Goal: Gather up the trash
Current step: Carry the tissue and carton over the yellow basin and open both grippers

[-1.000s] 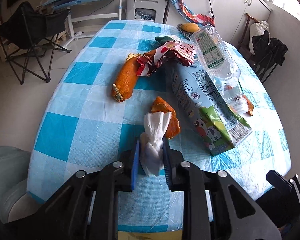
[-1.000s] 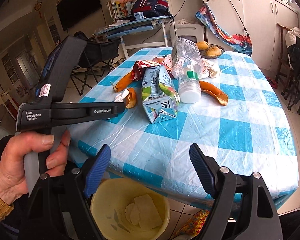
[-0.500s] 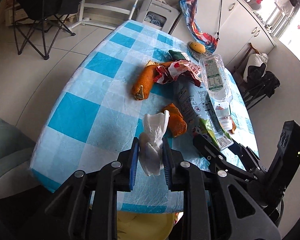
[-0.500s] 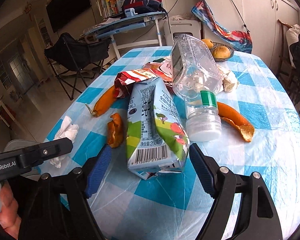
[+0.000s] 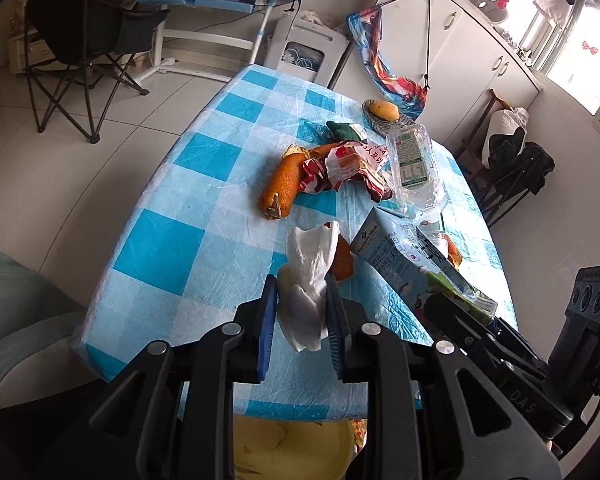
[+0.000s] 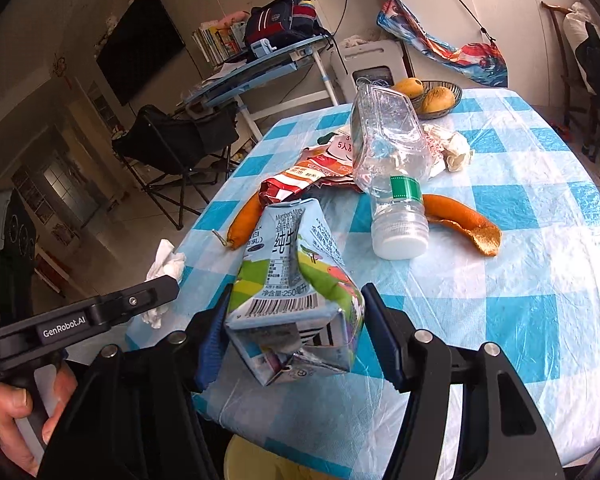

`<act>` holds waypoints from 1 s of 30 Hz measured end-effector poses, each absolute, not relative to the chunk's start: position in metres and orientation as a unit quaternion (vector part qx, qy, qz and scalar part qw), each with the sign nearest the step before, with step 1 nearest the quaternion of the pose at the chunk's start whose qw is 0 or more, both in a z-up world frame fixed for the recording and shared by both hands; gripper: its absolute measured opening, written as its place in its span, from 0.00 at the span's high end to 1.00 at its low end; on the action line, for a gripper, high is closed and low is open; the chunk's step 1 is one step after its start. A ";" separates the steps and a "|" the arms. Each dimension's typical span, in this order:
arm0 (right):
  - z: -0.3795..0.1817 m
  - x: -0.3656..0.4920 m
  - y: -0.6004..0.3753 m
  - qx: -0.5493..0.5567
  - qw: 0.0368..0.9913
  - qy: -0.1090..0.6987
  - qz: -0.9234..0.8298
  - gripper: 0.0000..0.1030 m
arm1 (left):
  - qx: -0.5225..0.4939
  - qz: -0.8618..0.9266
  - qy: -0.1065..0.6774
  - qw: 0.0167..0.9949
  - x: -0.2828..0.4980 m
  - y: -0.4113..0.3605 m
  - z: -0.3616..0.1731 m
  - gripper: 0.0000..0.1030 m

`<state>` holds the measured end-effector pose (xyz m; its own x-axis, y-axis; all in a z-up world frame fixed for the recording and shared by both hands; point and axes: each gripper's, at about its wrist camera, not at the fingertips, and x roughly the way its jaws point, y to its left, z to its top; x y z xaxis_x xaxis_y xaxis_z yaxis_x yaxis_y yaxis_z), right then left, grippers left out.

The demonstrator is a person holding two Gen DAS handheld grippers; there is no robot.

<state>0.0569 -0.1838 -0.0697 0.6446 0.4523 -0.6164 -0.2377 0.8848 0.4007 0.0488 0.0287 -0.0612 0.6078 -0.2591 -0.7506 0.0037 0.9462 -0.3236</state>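
A crumpled white tissue (image 5: 308,280) hangs between the blue pads of my left gripper (image 5: 301,284), which is shut on it above the near edge of the checked table (image 5: 160,248). The tissue (image 6: 166,264) also shows in the right wrist view. My right gripper (image 6: 297,288) straddles the base of a dented milk carton (image 6: 296,264). Its jaws are closing and both pads touch the carton's sides. Beyond the milk carton (image 5: 400,256) lie a clear plastic bottle (image 6: 388,152), a red snack wrapper (image 5: 352,164) and orange peels (image 5: 280,184).
A yellow bin (image 5: 300,448) stands on the floor under the table's near edge. A basket of fruit (image 6: 432,96) and another crumpled tissue (image 6: 456,148) sit at the far end. A folding chair (image 5: 80,40) and a desk stand beyond on the left.
My left gripper has risen and drawn back from the table with the tissue. My right gripper has moved forward to the milk carton, and its jaws have narrowed around it.
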 end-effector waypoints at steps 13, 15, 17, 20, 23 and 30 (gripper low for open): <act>-0.045 -0.010 -0.171 0.104 0.894 0.361 0.244 0.42 | -0.121 -0.074 0.420 0.896 0.009 0.032 -0.051 0.79; -0.043 -0.022 -0.166 0.095 0.891 0.363 0.257 0.42 | -0.120 -0.074 0.419 0.897 0.004 0.032 -0.051 0.79; -0.044 -0.033 -0.160 0.081 0.886 0.369 0.269 0.42 | -0.116 -0.074 0.418 0.898 -0.002 0.032 -0.050 0.79; -0.054 -0.046 -0.148 0.059 0.873 0.389 0.288 0.42 | -0.112 -0.075 0.418 0.898 -0.011 0.033 -0.050 0.79; -0.073 -0.049 -0.140 0.045 0.860 0.414 0.295 0.42 | -0.110 -0.075 0.421 0.897 -0.020 0.033 -0.052 0.79; -0.109 -0.042 -0.130 0.023 0.844 0.460 0.274 0.42 | -0.089 -0.071 0.438 0.892 -0.043 0.030 -0.063 0.79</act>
<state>-0.0418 -0.1304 -0.1089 0.4267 0.4835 -0.7643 -0.4413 0.8490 0.2907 -0.0432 0.0302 -0.0628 0.6063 -0.2055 -0.7682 0.0493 0.9739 -0.2217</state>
